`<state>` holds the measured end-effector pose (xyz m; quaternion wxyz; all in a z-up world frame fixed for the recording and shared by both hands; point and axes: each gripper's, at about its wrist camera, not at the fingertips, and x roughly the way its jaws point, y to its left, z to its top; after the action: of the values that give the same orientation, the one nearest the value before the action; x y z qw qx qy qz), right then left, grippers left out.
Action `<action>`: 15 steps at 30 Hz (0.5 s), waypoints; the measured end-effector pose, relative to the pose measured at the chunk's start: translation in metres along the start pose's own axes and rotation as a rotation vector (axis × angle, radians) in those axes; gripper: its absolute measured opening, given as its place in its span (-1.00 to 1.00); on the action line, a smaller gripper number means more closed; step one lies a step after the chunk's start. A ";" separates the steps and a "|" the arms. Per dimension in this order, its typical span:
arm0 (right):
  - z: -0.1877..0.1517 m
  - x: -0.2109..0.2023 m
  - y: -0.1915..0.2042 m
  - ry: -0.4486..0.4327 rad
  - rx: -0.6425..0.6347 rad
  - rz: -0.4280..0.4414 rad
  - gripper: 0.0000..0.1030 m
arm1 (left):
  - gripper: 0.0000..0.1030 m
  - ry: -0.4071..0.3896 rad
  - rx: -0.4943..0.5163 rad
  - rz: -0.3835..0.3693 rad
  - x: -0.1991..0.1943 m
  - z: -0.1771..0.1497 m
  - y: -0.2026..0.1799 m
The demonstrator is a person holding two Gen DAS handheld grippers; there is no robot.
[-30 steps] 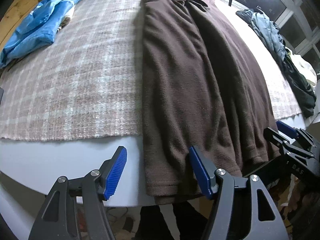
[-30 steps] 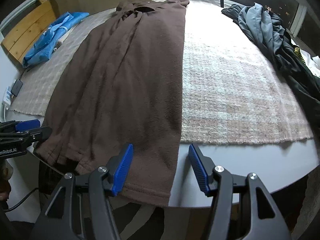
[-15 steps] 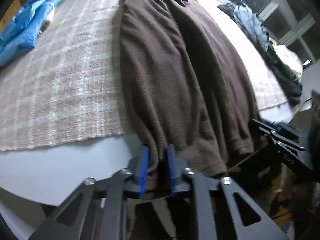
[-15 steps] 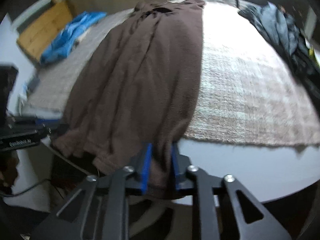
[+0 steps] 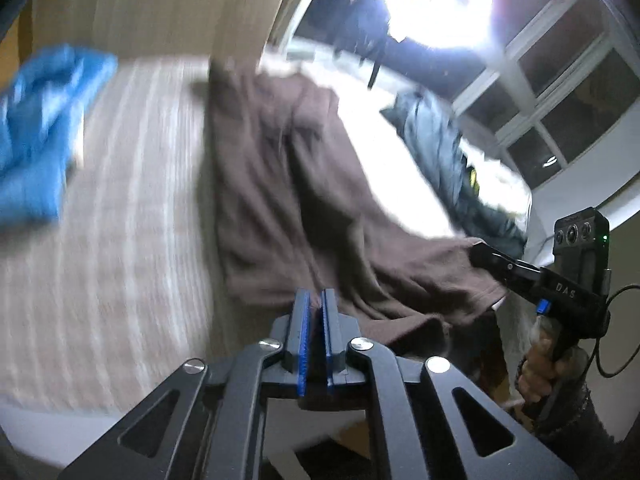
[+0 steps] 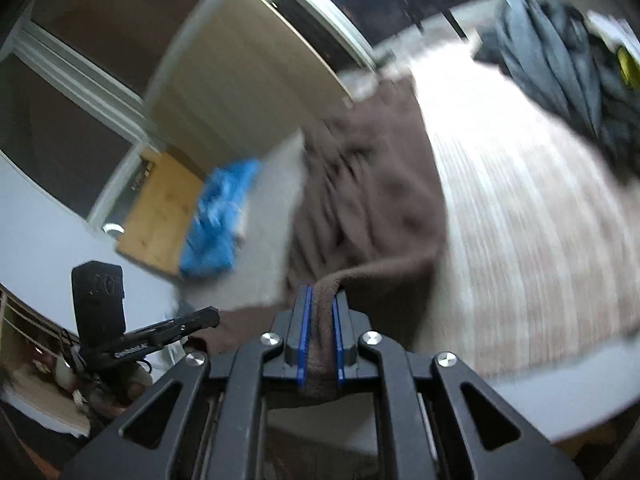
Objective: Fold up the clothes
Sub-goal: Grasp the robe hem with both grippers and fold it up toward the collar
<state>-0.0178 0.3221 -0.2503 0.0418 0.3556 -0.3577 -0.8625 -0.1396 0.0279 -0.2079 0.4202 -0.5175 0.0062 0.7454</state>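
A long brown fleece garment (image 5: 280, 184) lies lengthwise on the plaid blanket; it also shows in the right wrist view (image 6: 368, 184). My left gripper (image 5: 315, 300) is shut on its hem at the near left corner. My right gripper (image 6: 321, 300) is shut on the hem at the near right corner, with fleece bunched between the blue pads. Both hold the hem lifted above the table, so the near part of the garment arches up. The right gripper shows in the left wrist view (image 5: 480, 252). The left gripper shows in the right wrist view (image 6: 212, 316). Both views are motion-blurred.
The plaid blanket (image 5: 120, 220) covers the white table (image 6: 560, 404). A blue garment (image 5: 36, 140) lies at the far left. A pile of grey and dark clothes (image 6: 560, 60) lies at the far right. Windows and a beige wall stand behind the table.
Both grippers closed on the near hem corners, then lifted them up and away from the table edge. The garment's near end has risen off the blanket.
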 end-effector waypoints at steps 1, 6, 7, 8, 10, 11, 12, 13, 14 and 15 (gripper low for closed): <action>0.017 0.003 0.006 -0.012 -0.018 0.000 -0.82 | -1.00 -0.029 0.008 -0.002 -0.001 0.017 -0.002; 0.098 0.026 0.024 -0.038 -0.087 0.011 -0.87 | -1.00 -0.165 0.035 0.017 -0.006 0.103 0.003; 0.115 0.034 0.026 -0.036 -0.093 0.010 -0.88 | -1.00 -0.181 0.039 0.020 0.000 0.121 0.004; 0.131 0.043 0.025 -0.028 -0.092 0.015 -0.89 | -1.00 -0.188 0.038 0.029 0.008 0.139 0.007; 0.161 0.069 0.024 -0.013 -0.098 -0.009 -0.89 | -1.00 -0.182 0.044 0.057 0.027 0.170 0.013; 0.170 0.083 0.020 0.010 -0.101 -0.041 -0.90 | -1.00 -0.173 0.032 0.070 0.035 0.179 0.018; 0.179 0.098 0.016 0.037 -0.102 -0.076 -0.90 | -1.00 -0.161 0.011 0.059 0.039 0.184 0.026; 0.183 0.108 0.009 0.064 -0.084 -0.068 -0.90 | -1.00 -0.157 0.021 0.070 0.040 0.185 0.032; 0.187 0.117 0.002 0.083 -0.073 -0.063 -0.90 | -1.00 -0.160 0.044 0.099 0.041 0.185 0.037; 0.190 0.126 -0.006 0.101 -0.066 -0.062 -0.90 | -1.00 -0.153 0.052 0.131 0.041 0.186 0.044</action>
<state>-0.2328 0.3964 -0.2344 0.0446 0.4079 -0.3153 -0.8557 -0.3144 0.1070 -0.1725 0.3831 -0.4465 0.0273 0.8081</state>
